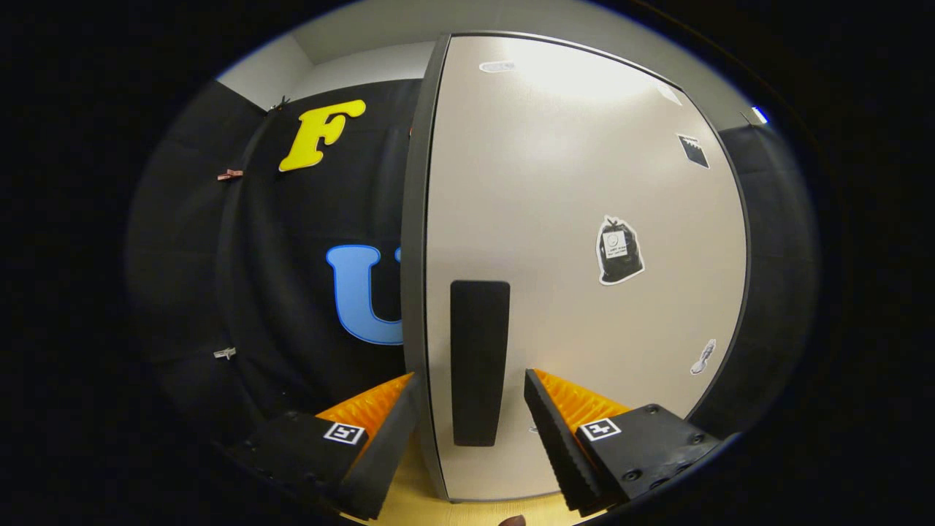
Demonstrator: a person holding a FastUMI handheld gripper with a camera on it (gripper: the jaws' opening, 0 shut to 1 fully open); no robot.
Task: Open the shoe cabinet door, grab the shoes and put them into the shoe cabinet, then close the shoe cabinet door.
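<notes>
wood-tone floor [409, 504] below, black cloth wall [292, 292] left. gripper [471, 394] wide open, empty; cabinet door [584, 219] edge and dark handle [479, 361] between fingers.

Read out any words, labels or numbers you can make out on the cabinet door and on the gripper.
Sticker shaped like a black bag on the cabinet door: print too small to read.
Other small door stickers: no legible text.
Square coded markers on the fingers: patterns, not words.
The open gripper straddles the dark handle.
</notes>
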